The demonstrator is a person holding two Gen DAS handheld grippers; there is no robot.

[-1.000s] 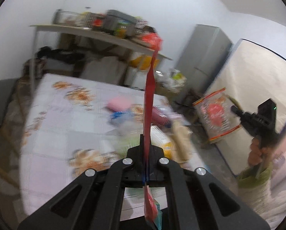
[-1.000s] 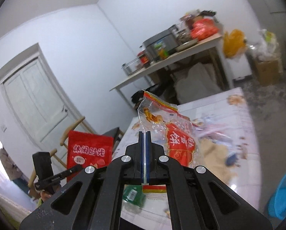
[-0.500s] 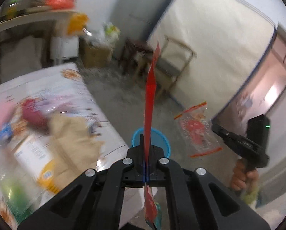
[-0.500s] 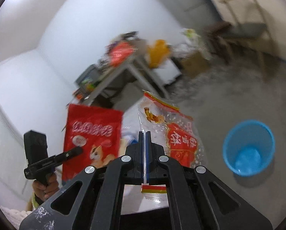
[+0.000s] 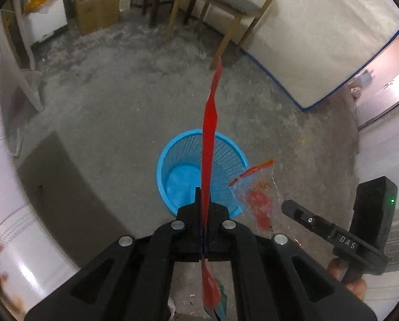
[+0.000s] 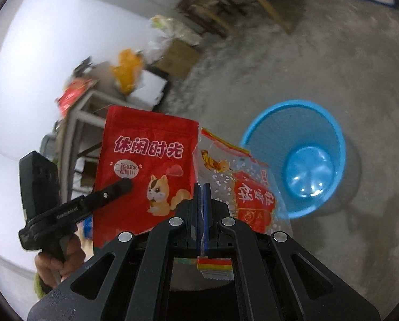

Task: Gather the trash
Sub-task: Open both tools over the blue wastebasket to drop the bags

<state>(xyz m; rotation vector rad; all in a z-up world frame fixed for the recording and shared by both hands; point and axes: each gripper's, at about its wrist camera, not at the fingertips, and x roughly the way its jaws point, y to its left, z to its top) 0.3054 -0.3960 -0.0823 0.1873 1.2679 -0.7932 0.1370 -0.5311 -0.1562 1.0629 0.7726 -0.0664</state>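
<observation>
Grey concrete floor (image 5: pixel 113 112) now fills my view, where a second ago I faced the table. The round blue mesh plastic bin (image 5: pixel 183 165) sits just ahead of both tools. Left gripper (image 5: pixel 203 208) stays clamped on the flat red snack pouch (image 5: pixel 210 123); right gripper (image 6: pixel 201 200) on the clear printed wrapper (image 6: pixel 242 187). Release comes next, I judge.

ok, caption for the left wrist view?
Left gripper clamps a red snack bag edge-on above the blue bin; right gripper holds a clear wrapper beside it.

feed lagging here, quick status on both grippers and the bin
Left hand-held gripper shut on red snack bag. Right hand-held gripper shut on clear wrapper. Blue wastebasket below, looks empty, nothing blocking.
</observation>
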